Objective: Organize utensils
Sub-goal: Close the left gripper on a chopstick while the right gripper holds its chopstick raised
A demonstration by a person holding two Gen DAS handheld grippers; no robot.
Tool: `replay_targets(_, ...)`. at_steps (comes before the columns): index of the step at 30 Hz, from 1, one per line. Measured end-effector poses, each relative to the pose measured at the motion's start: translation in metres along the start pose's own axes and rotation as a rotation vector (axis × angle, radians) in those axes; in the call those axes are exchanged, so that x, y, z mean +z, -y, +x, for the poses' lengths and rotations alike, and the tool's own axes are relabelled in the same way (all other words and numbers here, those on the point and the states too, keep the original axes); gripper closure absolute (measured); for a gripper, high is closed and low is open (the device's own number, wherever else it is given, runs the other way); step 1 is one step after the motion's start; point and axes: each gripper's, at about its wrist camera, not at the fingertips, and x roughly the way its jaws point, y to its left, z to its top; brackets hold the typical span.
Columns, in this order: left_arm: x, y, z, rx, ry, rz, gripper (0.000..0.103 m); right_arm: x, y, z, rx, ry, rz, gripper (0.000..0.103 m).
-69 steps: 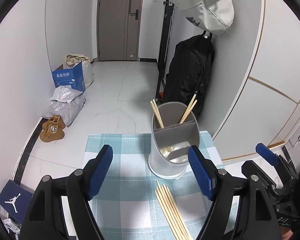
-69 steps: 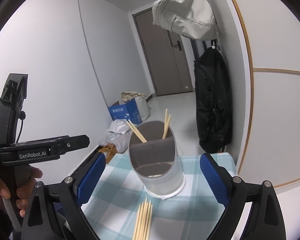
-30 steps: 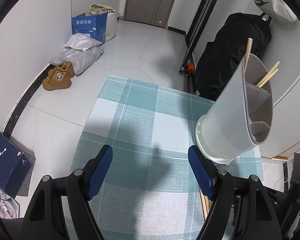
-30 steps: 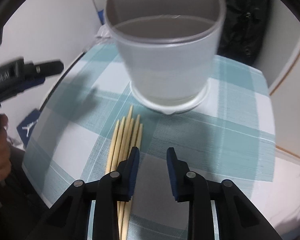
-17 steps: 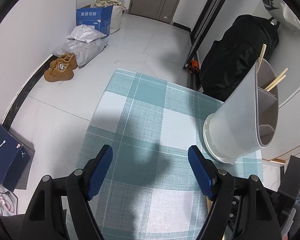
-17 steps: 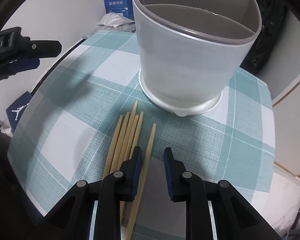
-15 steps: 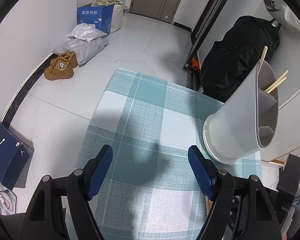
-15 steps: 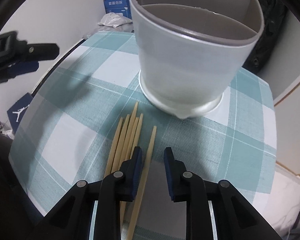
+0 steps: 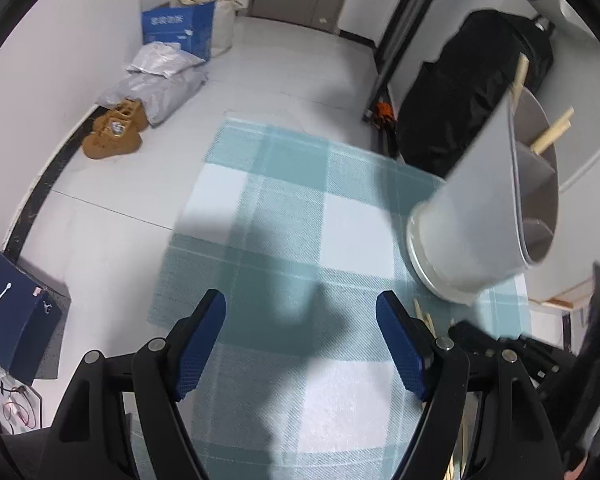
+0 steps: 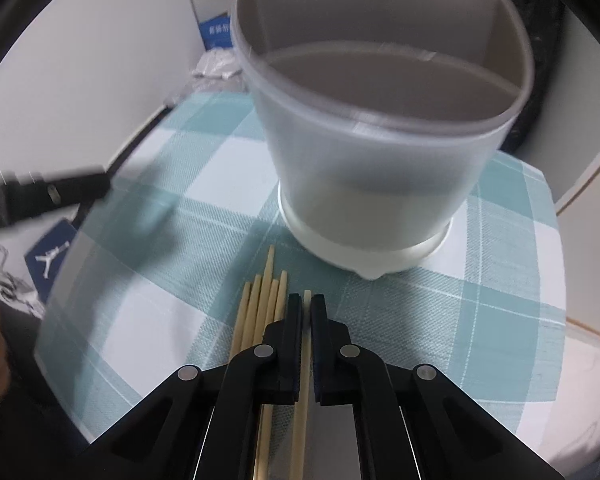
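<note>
A grey divided utensil holder stands on the teal checked tablecloth; two chopsticks lean in its far compartment. Several loose chopsticks lie in a bundle just in front of the holder. My right gripper points down at them, its pads pressed shut on a single chopstick lying slightly right of the bundle. My left gripper hangs open over bare cloth, left of the holder, with nothing between its fingers.
The small table ends close on every side, with white floor beyond. On the floor lie brown shoes, grey bags, a blue carton and a navy shoe box. A black bag hangs behind the holder.
My right gripper's jaws have closed onto one chopstick that had been nudged apart from the bundle. The left gripper stays open and has barely moved.
</note>
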Motion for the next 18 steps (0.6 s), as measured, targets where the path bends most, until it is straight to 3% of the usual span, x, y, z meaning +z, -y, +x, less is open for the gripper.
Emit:
replay_targets(7, -0.021, 0.034, 0.014, -0.084, -0.125, 0.100, 0.029, -0.003, 0.025, -0.063, 0.113, 0.199, 0.134, 0.100)
replay_targets(15, -0.043, 0.064, 0.026, -0.071, -0.194, 0.205, 0.029, -0.018, 0.060, -0.111, 0.131, 0.329, 0.275, 0.100)
replay_targets(18, -0.046, 0.066, 0.030, -0.030, -0.212, 0.217, 0.029, -0.011, 0.065, -0.118, 0.113, 0.372, 0.295, 0.100)
